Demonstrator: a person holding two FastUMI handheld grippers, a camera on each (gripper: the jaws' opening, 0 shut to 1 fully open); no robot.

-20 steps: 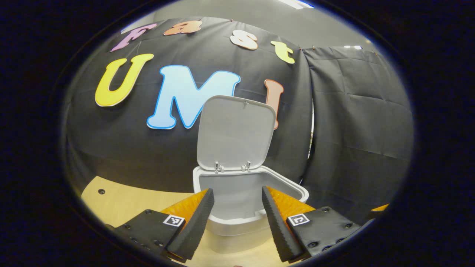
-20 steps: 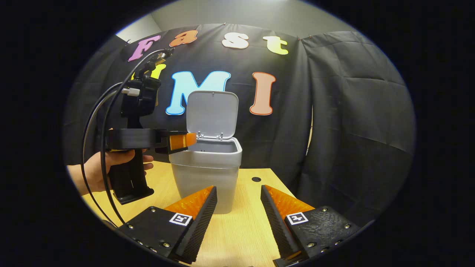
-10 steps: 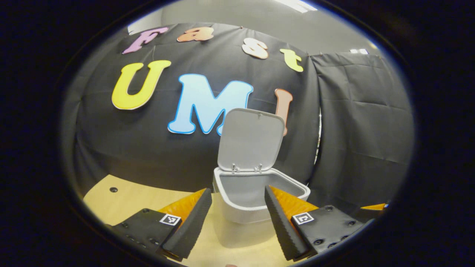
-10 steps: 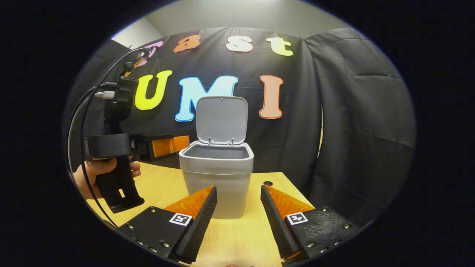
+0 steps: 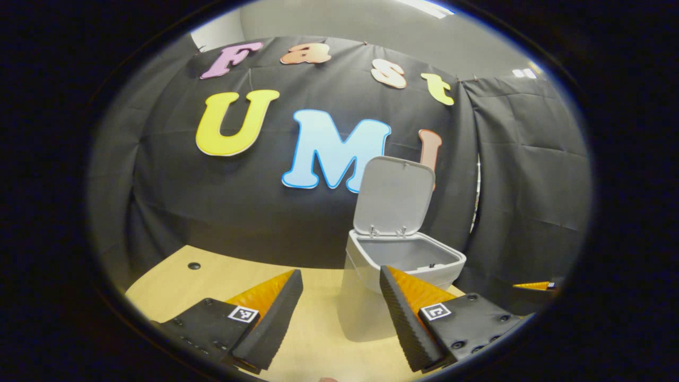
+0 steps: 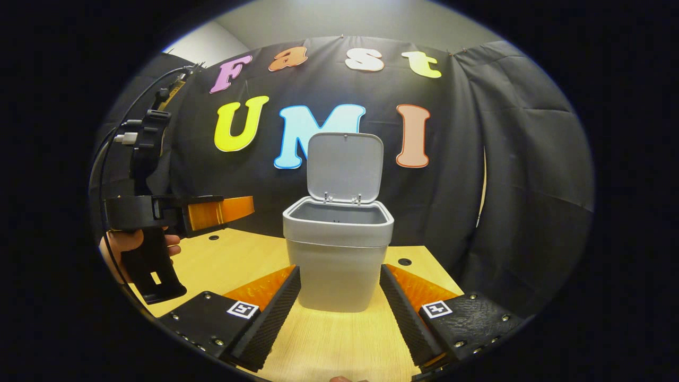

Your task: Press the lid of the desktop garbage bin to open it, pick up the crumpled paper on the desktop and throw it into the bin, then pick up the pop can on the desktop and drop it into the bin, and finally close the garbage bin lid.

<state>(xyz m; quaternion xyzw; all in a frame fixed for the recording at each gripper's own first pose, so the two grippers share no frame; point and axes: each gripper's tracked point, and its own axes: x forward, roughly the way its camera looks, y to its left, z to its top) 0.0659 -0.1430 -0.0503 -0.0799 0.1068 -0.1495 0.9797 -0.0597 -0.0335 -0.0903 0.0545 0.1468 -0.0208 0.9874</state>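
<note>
The grey plastic bin [image 6: 338, 254], lid [image 6: 345, 167] up, stands straight ahead of the empty, wide-open right claw [image 6: 339, 310], the empty, open left claw [image 6: 233, 208] off beside it.

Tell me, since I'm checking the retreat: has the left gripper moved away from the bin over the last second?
Yes. In the right gripper view the left gripper now sits clear to the left of the bin, where earlier its fingertips reached the rim.
</note>
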